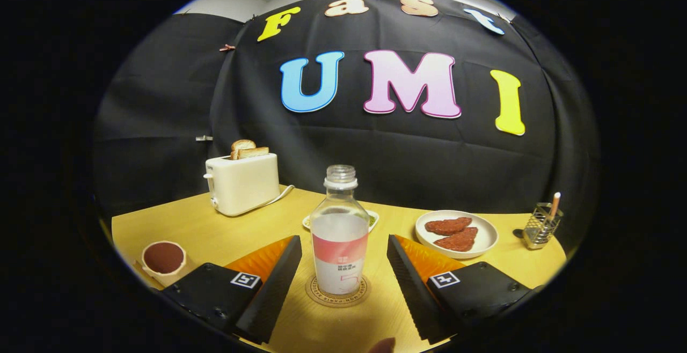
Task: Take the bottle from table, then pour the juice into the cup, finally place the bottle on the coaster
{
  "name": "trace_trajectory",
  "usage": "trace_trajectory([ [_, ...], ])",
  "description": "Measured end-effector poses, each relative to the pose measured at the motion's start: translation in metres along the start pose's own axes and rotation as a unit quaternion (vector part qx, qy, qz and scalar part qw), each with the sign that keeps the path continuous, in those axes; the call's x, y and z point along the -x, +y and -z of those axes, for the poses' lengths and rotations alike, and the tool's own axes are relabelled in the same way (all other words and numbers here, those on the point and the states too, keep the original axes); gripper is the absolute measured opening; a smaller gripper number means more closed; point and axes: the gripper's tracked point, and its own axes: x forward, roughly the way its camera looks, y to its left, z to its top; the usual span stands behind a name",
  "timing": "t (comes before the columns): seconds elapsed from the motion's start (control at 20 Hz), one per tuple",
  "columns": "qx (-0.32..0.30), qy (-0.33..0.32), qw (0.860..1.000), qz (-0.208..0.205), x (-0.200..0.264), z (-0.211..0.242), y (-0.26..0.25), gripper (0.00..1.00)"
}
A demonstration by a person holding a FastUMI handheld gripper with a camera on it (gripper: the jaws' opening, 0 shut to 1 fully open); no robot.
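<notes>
Gripper [343, 283] wide open – fingers [279, 283] flank bottle [340, 240] on either side, gap showing, neither touching. Bottle stands upright on round coaster [337, 295], uncapped. Cup [163, 260] near left finger, on yellow table [225, 229]. Beyond – toaster [242, 182] holding toast, plate [457, 233] with two reddish pieces, wire holder [541, 226].
</notes>
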Motion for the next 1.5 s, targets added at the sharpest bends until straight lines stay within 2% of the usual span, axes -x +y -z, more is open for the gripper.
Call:
trace_trajectory([
  [0.25,-0.001,-0.010,1.000,0.029,0.056,-0.041,0.004,0.98],
  [0.5,0.002,-0.015,0.997,0.079,0.106,-0.077,-0.007,0.98],
  [0.9,0.051,-0.031,0.986,0.154,0.166,-0.135,-0.045,0.98],
  [1.25,0.085,-0.044,0.982,0.160,0.208,-0.172,-0.049,0.98],
  [1.5,0.078,-0.064,0.982,0.158,0.232,-0.194,-0.051,0.97],
])
